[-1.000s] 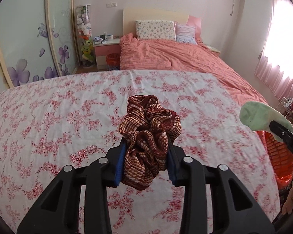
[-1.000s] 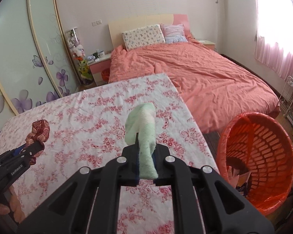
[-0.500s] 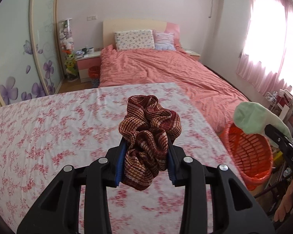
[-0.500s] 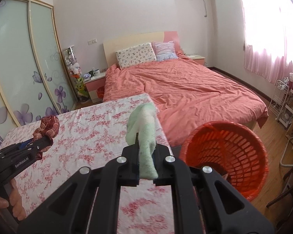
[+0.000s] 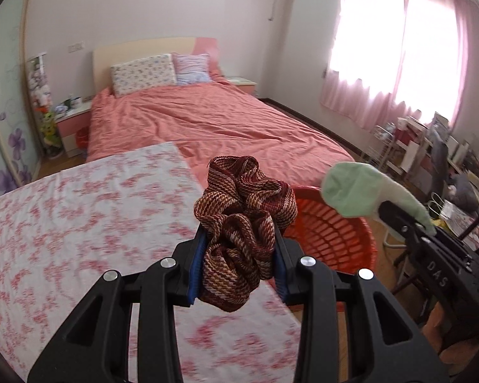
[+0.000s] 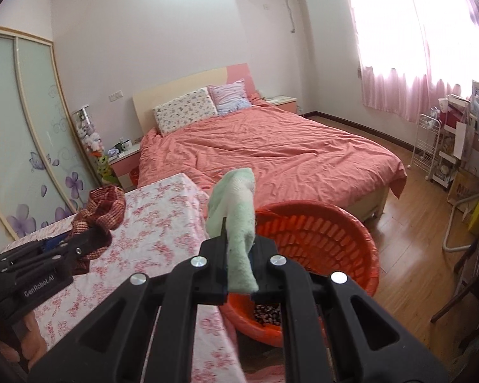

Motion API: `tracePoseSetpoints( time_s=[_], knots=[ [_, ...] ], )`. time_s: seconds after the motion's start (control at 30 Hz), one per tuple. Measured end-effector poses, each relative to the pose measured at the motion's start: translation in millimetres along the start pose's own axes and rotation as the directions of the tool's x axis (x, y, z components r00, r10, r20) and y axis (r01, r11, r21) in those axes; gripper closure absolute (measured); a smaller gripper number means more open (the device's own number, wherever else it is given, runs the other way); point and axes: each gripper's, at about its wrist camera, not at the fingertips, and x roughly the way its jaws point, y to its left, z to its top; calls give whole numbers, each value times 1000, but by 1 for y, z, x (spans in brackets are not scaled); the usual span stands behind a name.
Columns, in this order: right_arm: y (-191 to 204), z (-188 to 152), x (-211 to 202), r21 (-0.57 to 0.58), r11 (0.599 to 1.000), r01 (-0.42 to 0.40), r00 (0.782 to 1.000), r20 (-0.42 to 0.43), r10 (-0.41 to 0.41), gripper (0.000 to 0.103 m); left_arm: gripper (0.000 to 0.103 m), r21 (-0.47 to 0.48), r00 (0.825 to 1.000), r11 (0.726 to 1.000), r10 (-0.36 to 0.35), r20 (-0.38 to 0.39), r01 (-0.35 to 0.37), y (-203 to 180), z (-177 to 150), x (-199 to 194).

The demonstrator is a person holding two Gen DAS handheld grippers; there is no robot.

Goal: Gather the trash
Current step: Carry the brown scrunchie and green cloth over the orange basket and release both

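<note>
Right in front of you, your left gripper (image 5: 239, 265) is clamped on the bunched red-brown woven cloth (image 5: 244, 223), and your right gripper (image 6: 239, 263) has its jaws pinched tight on the pale green cloth (image 6: 238, 223), which sticks up between the fingers. Both hang over the edge of the table with the pink floral cover (image 6: 156, 223), and just past it the orange plastic basket (image 6: 329, 239) stands on the wooden floor (image 6: 408, 217), something dark in its bottom. Beyond lies the bed with the salmon cover (image 6: 271, 156).
</note>
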Motion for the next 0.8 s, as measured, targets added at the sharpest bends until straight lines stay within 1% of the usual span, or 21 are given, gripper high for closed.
tracePoseSetpoints(
  time_s=[0.07, 0.23, 0.3, 0.33, 0.37, 0.4, 0.43, 0.5, 0.57, 0.63, 0.73, 0.8],
  knots=[
    [-15, -1, 4, 18, 1000, 9, 1000, -5, -9, 93, 66, 17, 999, 999, -31, -16, 31, -15, 1, 13],
    [-51, 2, 23, 67, 997, 32, 999, -22, -30, 93, 65, 37, 995, 996, -81, -60, 84, -42, 2, 46],
    [-63, 5, 34, 89, 995, 33, 999, -33, -30, 92, 61, 36, 992, 994, -98, -78, 101, -47, 2, 59],
    [-70, 7, 41, 100, 995, 23, 999, -38, -19, 88, 57, 36, 991, 994, -100, -91, 104, -52, 2, 68],
    [-75, 8, 49, 111, 994, 19, 999, -46, -14, 86, 51, 29, 989, 994, -101, -106, 105, -54, 2, 76],
    [-79, 9, 55, 121, 992, 22, 999, -52, -16, 82, 49, 21, 987, 994, -104, -121, 107, -52, 1, 82],
    [-84, 9, 63, 133, 991, 24, 998, -63, -16, 75, 47, 10, 985, 994, -104, -140, 106, -51, -1, 90],
    [-93, 6, 75, 154, 987, 34, 996, -83, -21, 66, 45, -3, 981, 996, -91, -171, 92, -49, -5, 100],
    [-96, 2, 77, 163, 986, 42, 996, -89, -28, 63, 43, 0, 980, 998, -65, -187, 66, -43, -10, 104],
    [-94, -1, 74, 157, 985, 65, 995, -82, -53, 48, 40, 10, 984, 999, -37, -175, 40, -40, -16, 100],
    [-84, -5, 59, 126, 987, 95, 995, -48, -89, 37, 37, 19, 990, 1000, -2, -144, 5, -30, -21, 80],
    [-76, -7, 45, 104, 990, 100, 995, -19, -99, 31, 32, 26, 994, 999, 24, -111, -21, -22, -24, 62]
  ],
)
